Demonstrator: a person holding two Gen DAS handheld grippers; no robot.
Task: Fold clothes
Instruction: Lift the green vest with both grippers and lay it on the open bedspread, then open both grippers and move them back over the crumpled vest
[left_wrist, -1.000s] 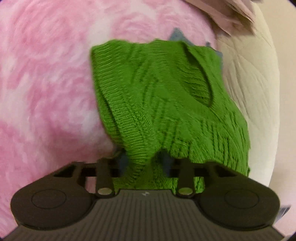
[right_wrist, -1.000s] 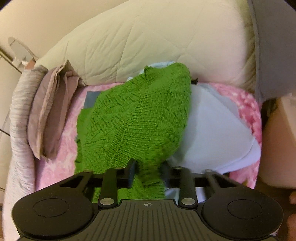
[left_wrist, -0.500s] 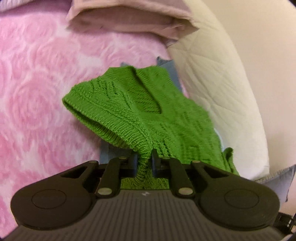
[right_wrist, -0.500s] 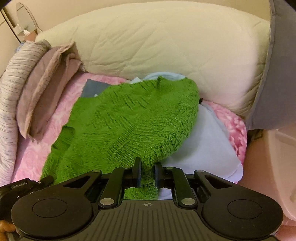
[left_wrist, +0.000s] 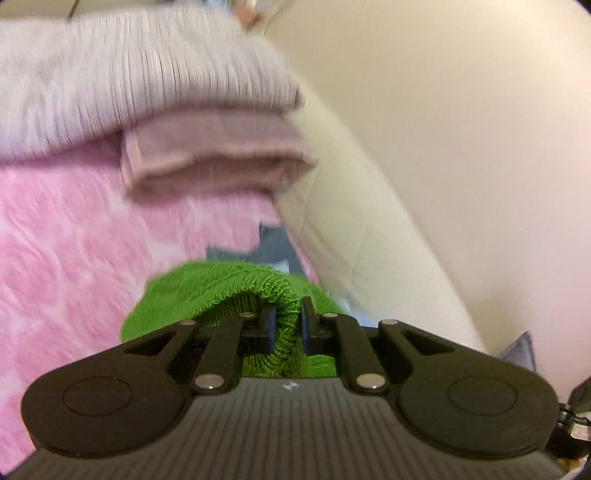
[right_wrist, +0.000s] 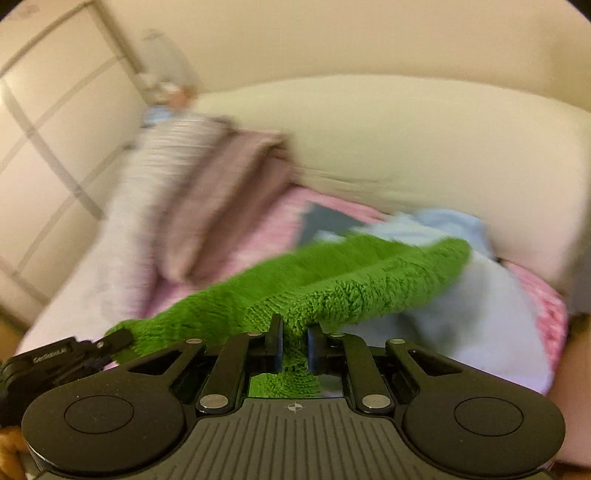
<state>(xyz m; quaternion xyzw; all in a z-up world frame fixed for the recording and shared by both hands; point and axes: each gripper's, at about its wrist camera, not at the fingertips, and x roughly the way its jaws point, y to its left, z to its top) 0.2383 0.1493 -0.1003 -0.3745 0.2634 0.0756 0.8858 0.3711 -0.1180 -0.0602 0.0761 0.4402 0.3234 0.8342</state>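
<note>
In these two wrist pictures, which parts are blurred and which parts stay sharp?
Left wrist view: the tongs and the pinched green sweater are fairly sharp; the folded clothes and pink blanket are smeared. Right wrist view: the tongs are sharp; the cream pillow is blurred.

So the surface is a bed with a fuzzy pink rose-pattern blanket (left_wrist: 74, 258) spread over it. At the head end there's a ribbed grey-lilac pillow (left_wrist: 122, 77) with a folded dusty-pink cloth (left_wrist: 218, 155) tucked against it, both resting on the blanket. A long cream quilted bolster (right_wrist: 406, 147) runs along the wall side. Nearer the middle, a dark grey-blue piece (right_wrist: 328, 221) lies flat on the pink, with a pale blue garment (right_wrist: 480, 295) beside it. All pretty blurry, honestly.
</note>
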